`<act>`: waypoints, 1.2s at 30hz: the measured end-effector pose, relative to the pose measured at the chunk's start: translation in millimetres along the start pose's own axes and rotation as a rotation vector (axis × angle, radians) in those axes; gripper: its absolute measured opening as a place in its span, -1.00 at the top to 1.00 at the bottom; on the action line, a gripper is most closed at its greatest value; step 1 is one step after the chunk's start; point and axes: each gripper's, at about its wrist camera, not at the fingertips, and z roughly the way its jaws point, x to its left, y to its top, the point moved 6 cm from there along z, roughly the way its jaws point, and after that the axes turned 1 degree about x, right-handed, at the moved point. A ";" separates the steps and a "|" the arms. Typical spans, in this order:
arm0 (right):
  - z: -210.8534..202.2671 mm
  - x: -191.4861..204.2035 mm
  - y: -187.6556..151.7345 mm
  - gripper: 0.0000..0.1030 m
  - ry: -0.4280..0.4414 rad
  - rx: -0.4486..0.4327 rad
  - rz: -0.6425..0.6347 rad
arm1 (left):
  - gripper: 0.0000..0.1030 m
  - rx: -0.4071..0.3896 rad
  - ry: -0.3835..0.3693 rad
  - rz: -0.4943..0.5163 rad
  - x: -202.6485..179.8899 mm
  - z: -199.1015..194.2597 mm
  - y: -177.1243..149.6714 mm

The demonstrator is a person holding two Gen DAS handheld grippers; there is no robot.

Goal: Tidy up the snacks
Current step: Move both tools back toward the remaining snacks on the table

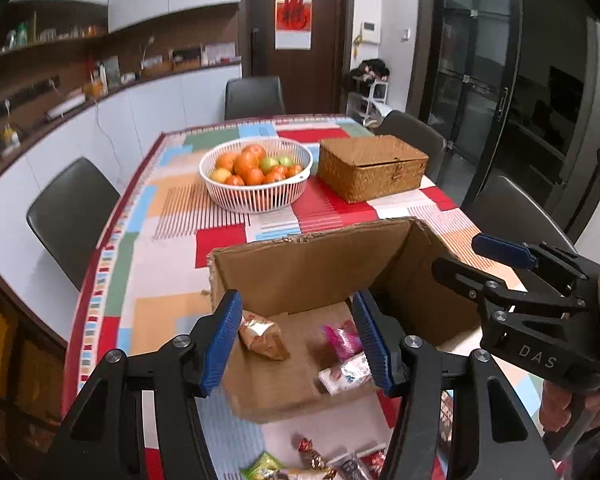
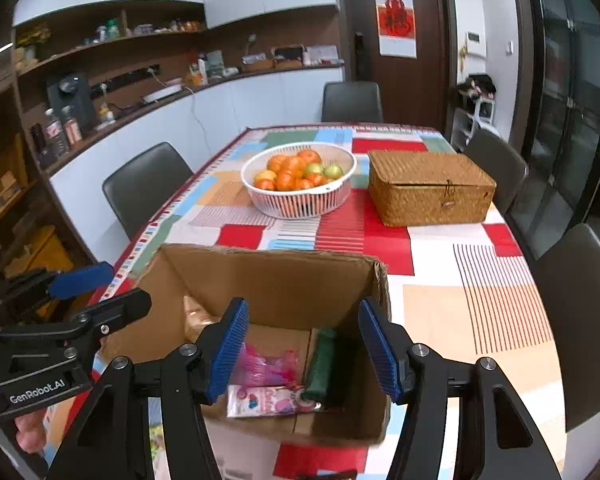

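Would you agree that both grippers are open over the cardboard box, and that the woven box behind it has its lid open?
Not quite: the woven box has its lid closed, as the right wrist view shows. The left gripper and right gripper are indeed open over the cardboard box.

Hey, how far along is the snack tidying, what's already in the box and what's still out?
Done: the open cardboard box already holds a pink wrapped snack, a white printed packet, a dark green packet and a tan wrapped snack. In hand: nothing; the left tongs and right tongs are both open and empty. Left: several wrapped snacks on the patchwork tablecloth in front of the box.
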 end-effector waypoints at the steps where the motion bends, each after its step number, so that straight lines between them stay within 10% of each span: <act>1: -6.8 3.0 -3.1 -0.14 -0.003 -0.017 -0.011 | -0.10 -0.012 0.001 0.003 -1.5 -8.2 -4.6; 16: -61.8 46.2 -59.1 -0.14 0.045 -0.075 -0.070 | -0.10 -0.040 -0.017 -0.006 -1.4 -63.9 -71.5; 36: -39.6 68.0 -167.9 -0.13 0.119 0.149 -0.076 | -0.09 0.112 -0.045 -0.030 -6.6 -47.8 -181.4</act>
